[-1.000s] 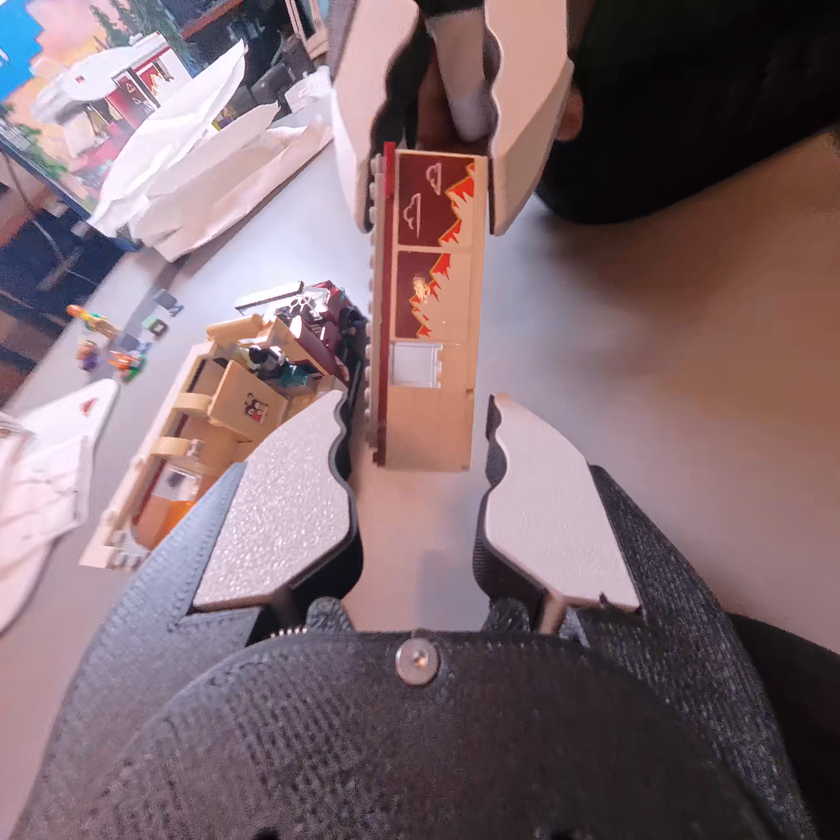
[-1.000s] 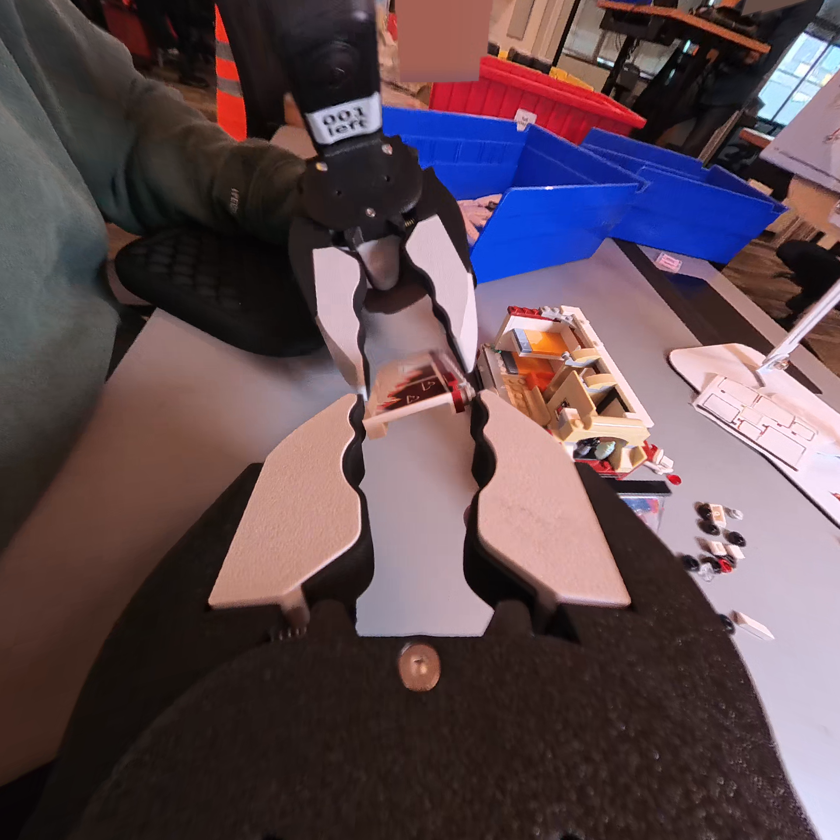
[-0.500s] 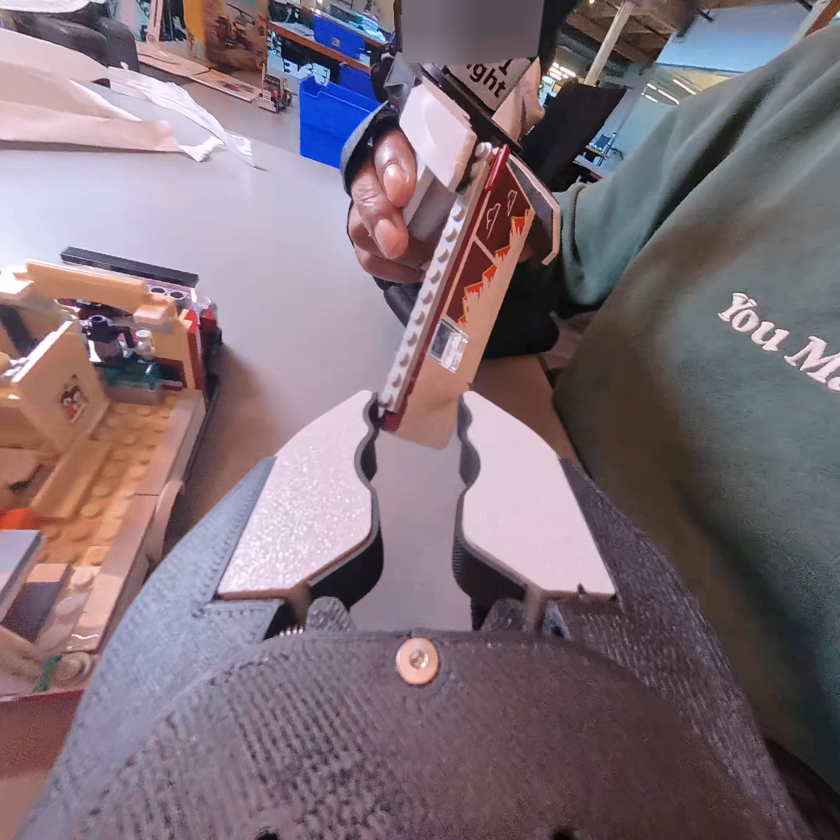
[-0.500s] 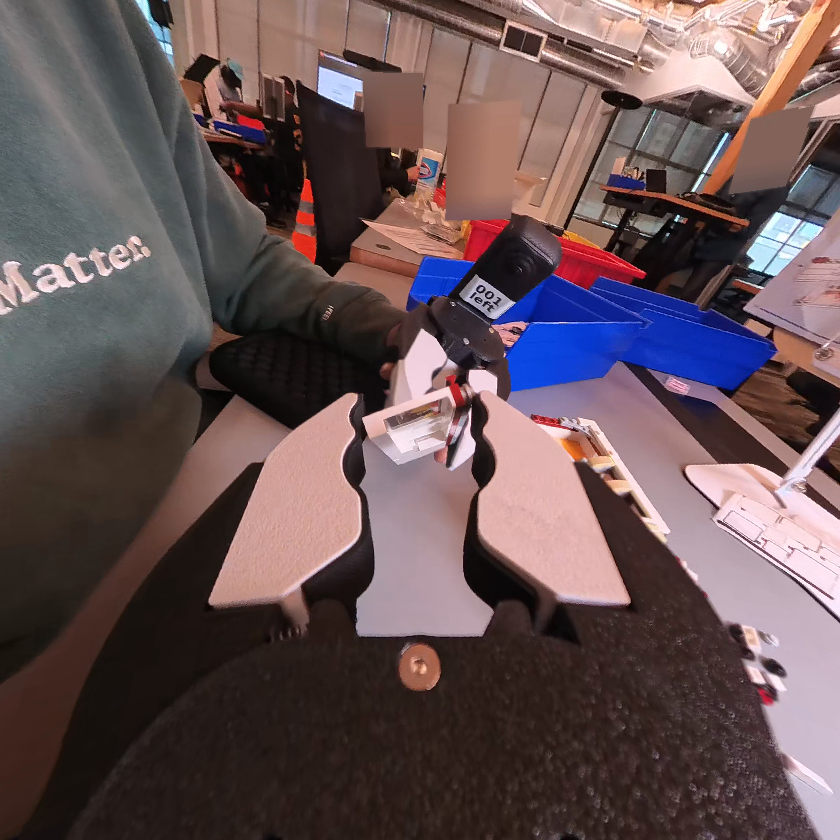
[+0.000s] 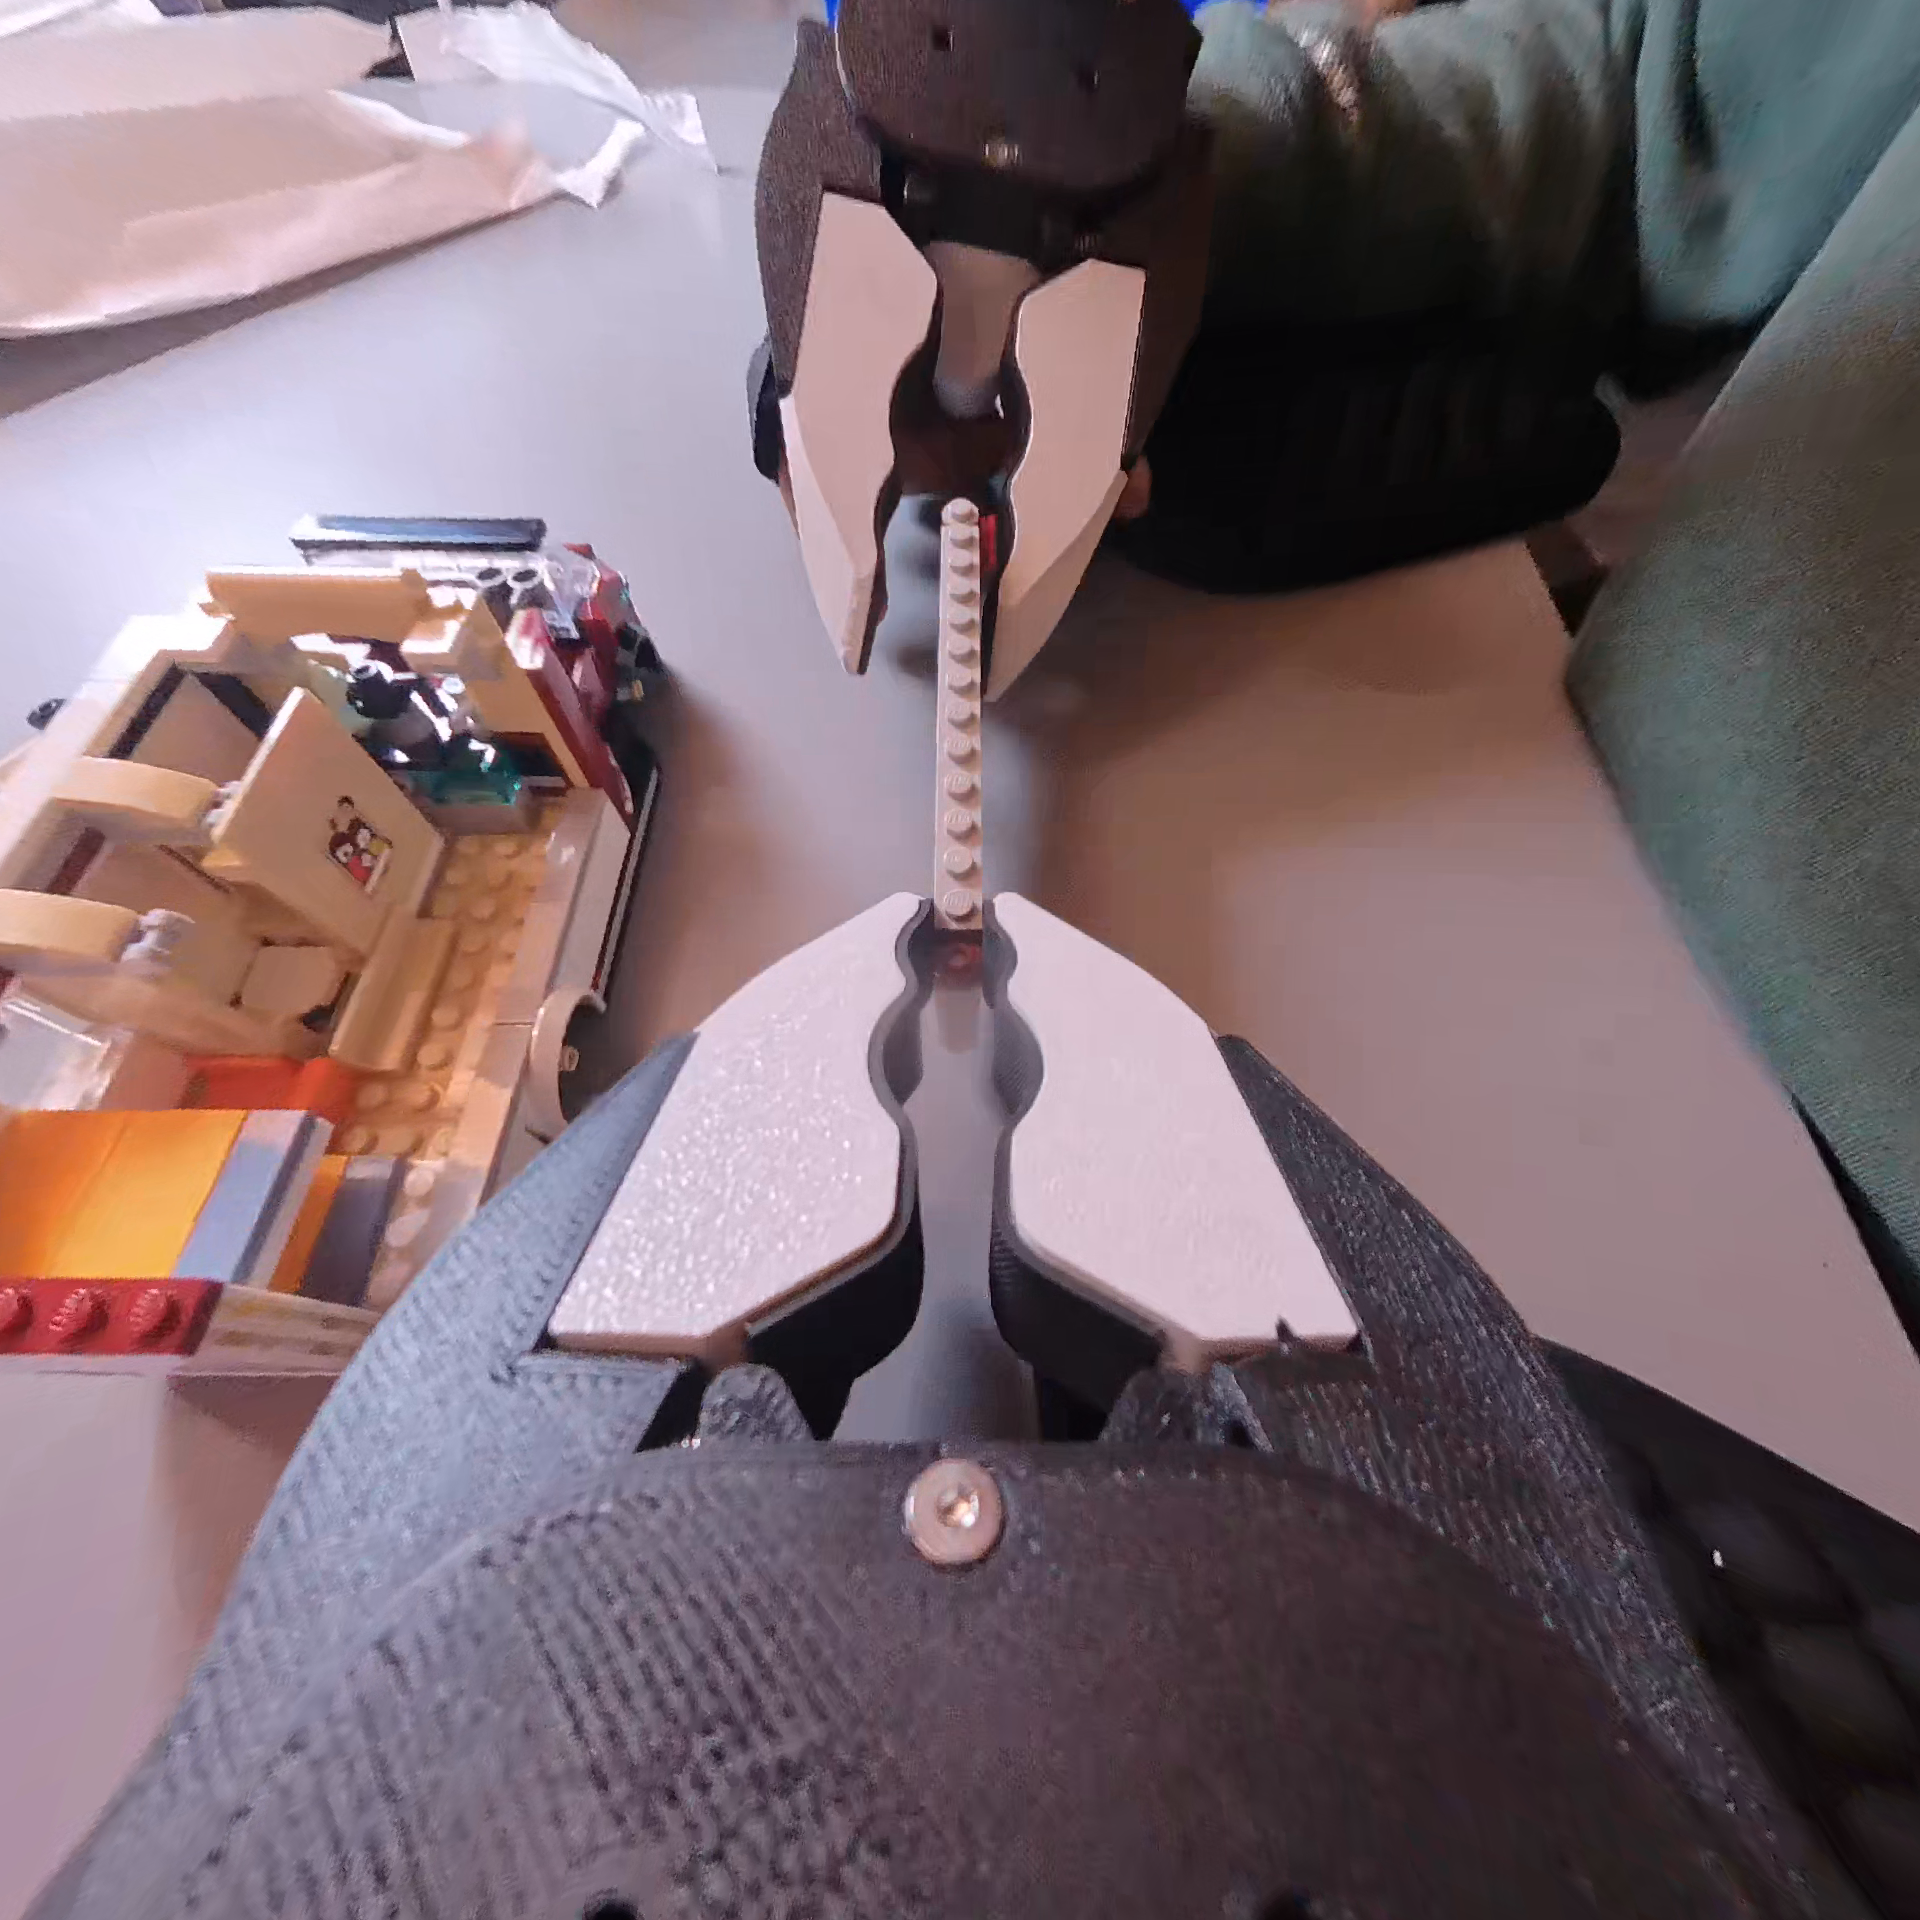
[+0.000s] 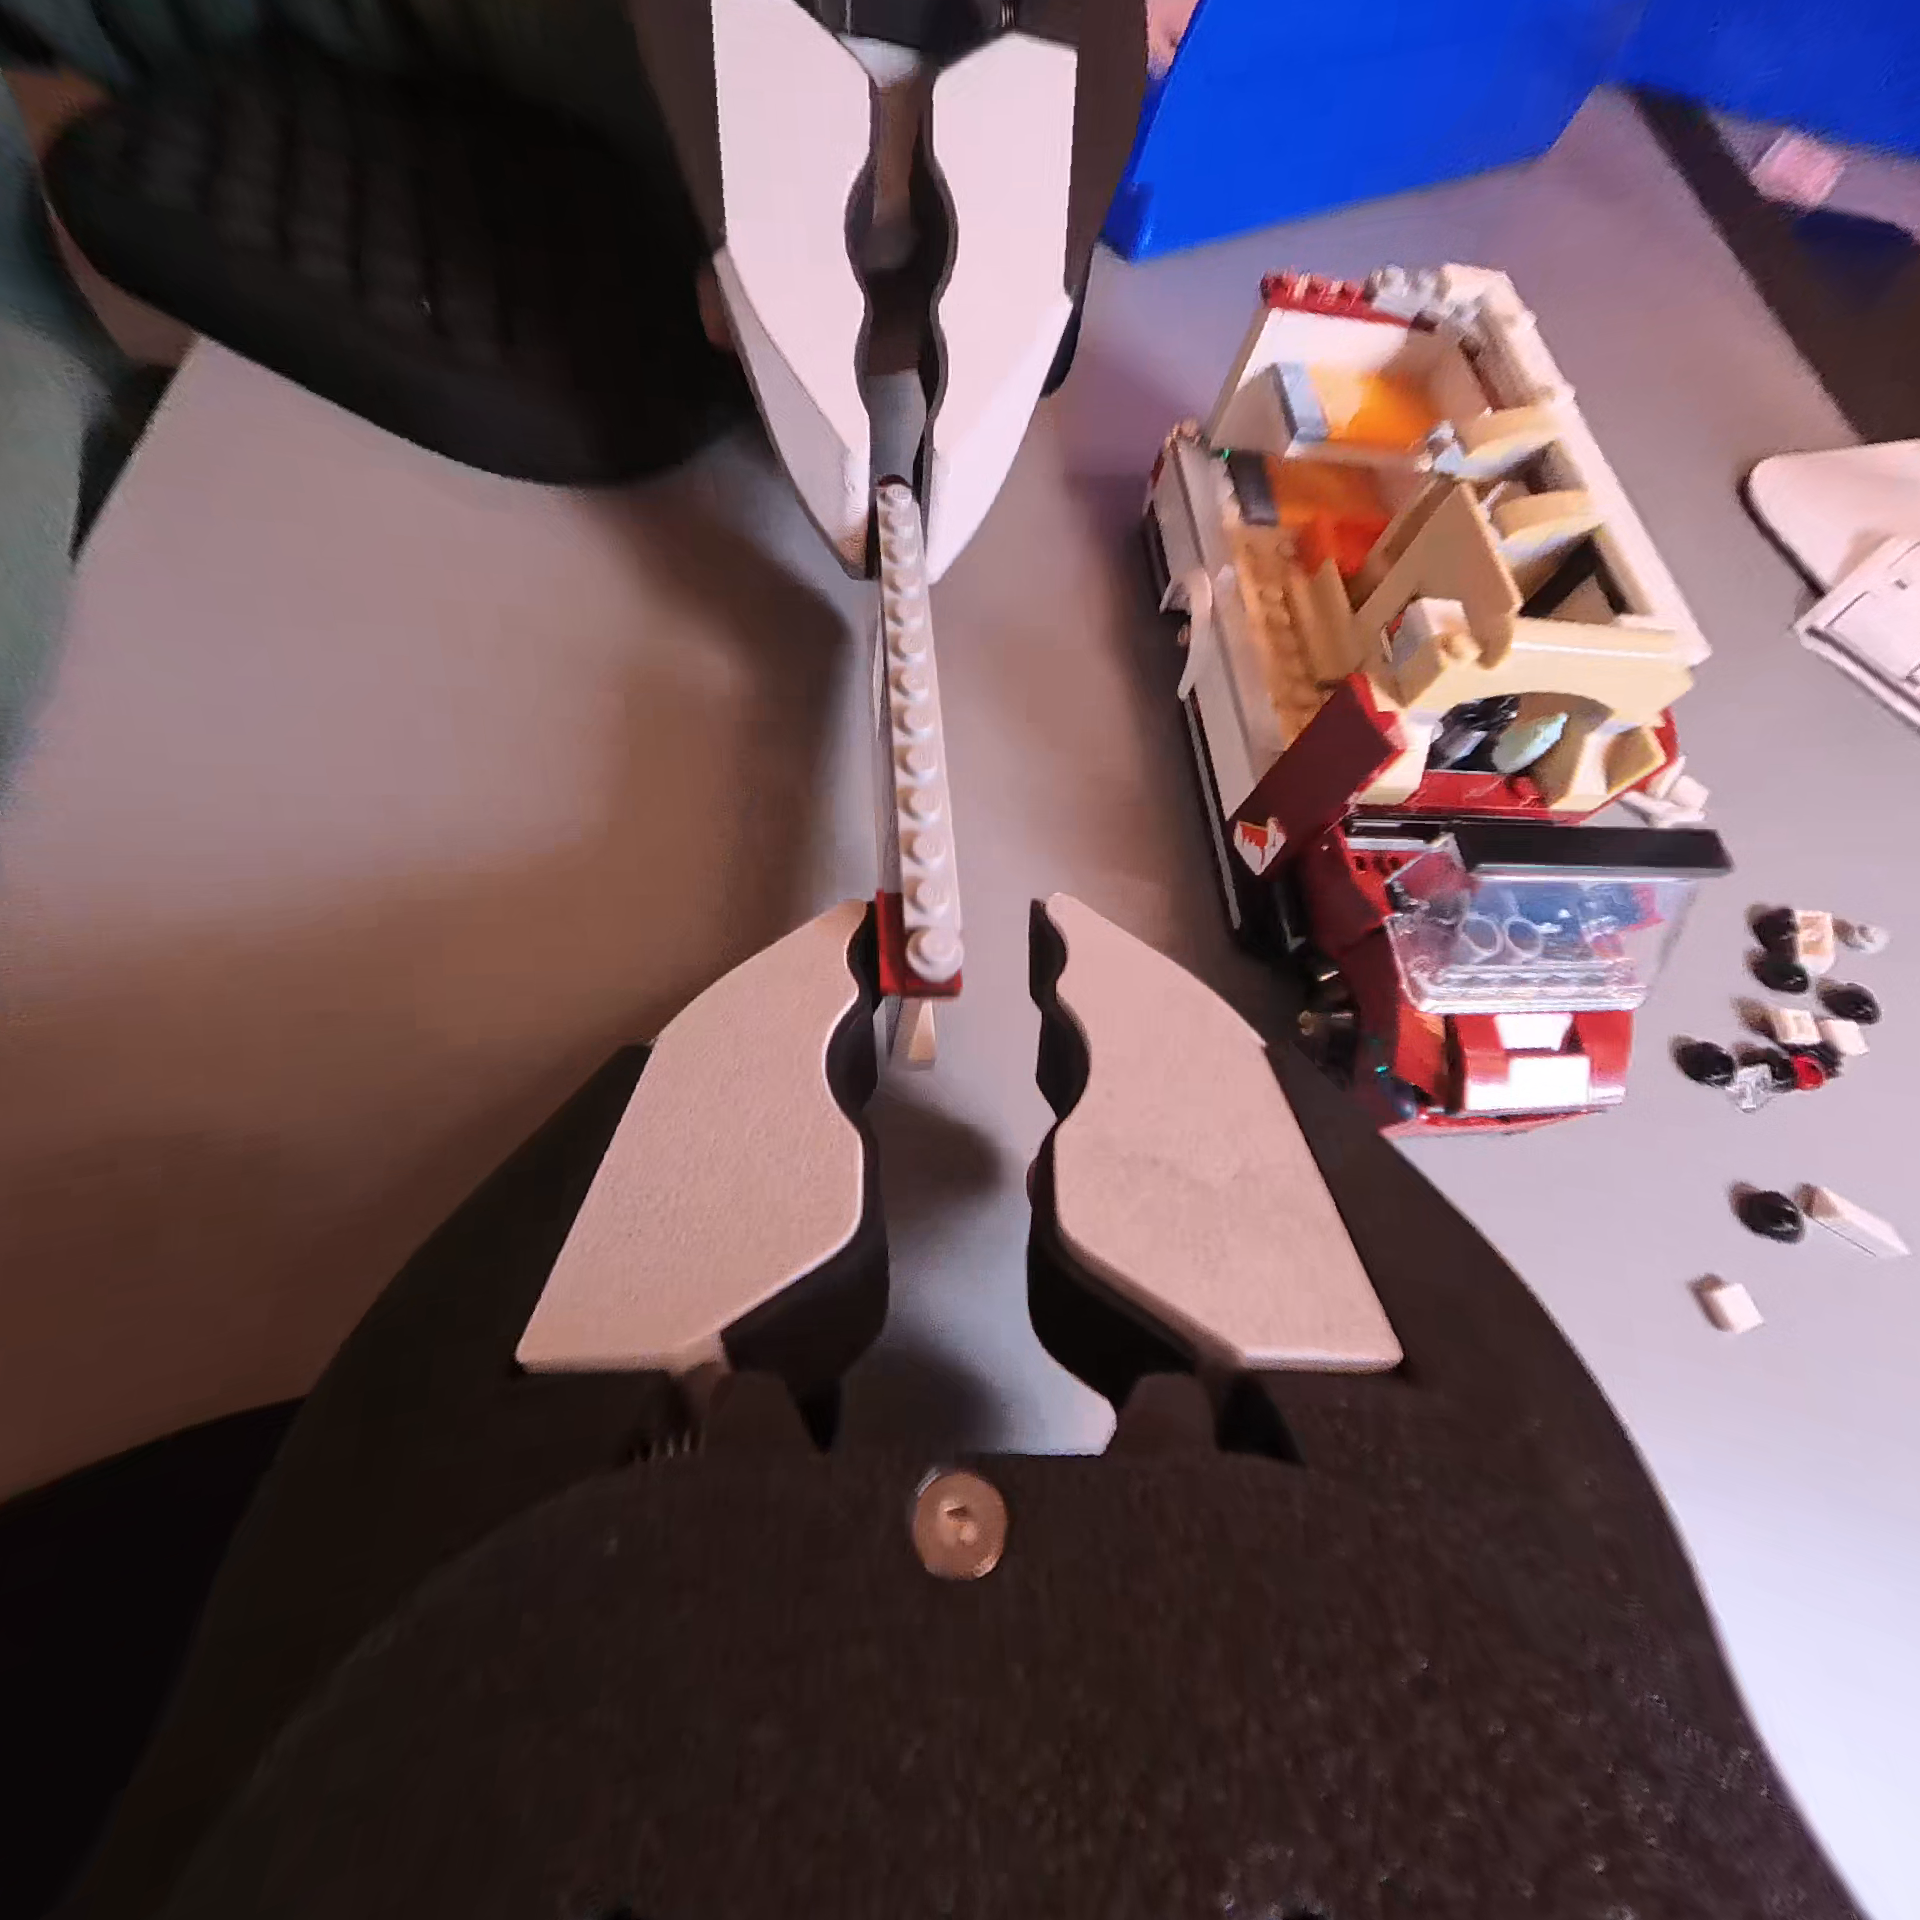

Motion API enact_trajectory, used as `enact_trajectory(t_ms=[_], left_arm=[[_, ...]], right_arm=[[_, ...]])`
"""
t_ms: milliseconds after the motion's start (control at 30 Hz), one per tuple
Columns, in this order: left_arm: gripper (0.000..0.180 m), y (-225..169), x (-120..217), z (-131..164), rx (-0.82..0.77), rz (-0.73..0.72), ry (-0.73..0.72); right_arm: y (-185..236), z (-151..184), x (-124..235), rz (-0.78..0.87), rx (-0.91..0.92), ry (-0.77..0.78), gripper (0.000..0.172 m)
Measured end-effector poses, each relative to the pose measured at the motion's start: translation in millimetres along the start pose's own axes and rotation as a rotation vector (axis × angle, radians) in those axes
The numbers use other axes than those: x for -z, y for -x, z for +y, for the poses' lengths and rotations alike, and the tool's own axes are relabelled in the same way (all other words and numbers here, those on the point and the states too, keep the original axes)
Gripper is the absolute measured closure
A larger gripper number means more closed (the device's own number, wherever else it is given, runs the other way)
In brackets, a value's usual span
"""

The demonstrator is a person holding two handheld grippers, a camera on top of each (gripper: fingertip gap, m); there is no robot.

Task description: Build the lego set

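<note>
Handover: left claw [image 5: 957, 914] was clamped on the studded brick panel [image 5: 958, 717]; right claw [image 6: 948, 935] stood apart (one pad touching). Keep the panel level above the tabletop [image 5: 1299, 831].

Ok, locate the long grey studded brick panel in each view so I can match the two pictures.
Left wrist view: the long grey studded brick panel stands edge-on at centre, its near end pinched in the left claw, its far end between the right claw's fingers.
Right wrist view: the panel runs up the centre, left of the gap's middle.
Shared landmark: the tan and dark-red brick camper model.
</note>
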State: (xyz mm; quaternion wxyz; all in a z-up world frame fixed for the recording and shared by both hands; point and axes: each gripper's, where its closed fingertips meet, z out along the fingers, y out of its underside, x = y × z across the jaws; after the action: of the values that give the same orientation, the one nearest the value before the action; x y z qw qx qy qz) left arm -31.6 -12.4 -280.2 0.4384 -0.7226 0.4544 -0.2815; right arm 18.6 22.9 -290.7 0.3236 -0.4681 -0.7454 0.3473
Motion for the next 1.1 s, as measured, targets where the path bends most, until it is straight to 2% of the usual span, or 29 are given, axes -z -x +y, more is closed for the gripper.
enact_trajectory(t_ms=[167, 267, 333, 533, 667, 767, 900, 1100], left_arm=[[0.172, 3, -3, 7, -0.002, -0.013, 0.043], [0.171, 5, -5, 9, -0.009, -0.029, 0.058], [0.164, 7, -6, 11, -0.005, -0.047, 0.07], [0.164, 11, -7, 16, -0.015, -0.074, 0.107], [0.164, 12, -5, 16, -0.013, -0.076, 0.106], [0.165, 12, -6, 16, -0.021, -0.084, 0.106], [0.172, 13, -5, 15, -0.051, -0.105, 0.1], [0.172, 13, -3, 15, -0.083, -0.115, 0.096]], right_arm=[[-2, 10, -5, 0.004, -0.007, 0.081, 0.147], [-5, 13, -4, 0.007, -0.031, 0.117, 0.156], [-5, 14, -3, -0.007, -0.064, 0.131, 0.159], [-11, 15, 9, -0.031, -0.111, 0.135, 0.148], [-59, 19, 46, 0.065, -0.195, 0.088, 0.148], [-107, 44, 60, 0.145, -0.201, 0.178, 0.148], [-145, 66, 52, 0.122, -0.177, 0.287, 0.148], [-155, 79, 33, -0.012, -0.152, 0.371, 0.149]])
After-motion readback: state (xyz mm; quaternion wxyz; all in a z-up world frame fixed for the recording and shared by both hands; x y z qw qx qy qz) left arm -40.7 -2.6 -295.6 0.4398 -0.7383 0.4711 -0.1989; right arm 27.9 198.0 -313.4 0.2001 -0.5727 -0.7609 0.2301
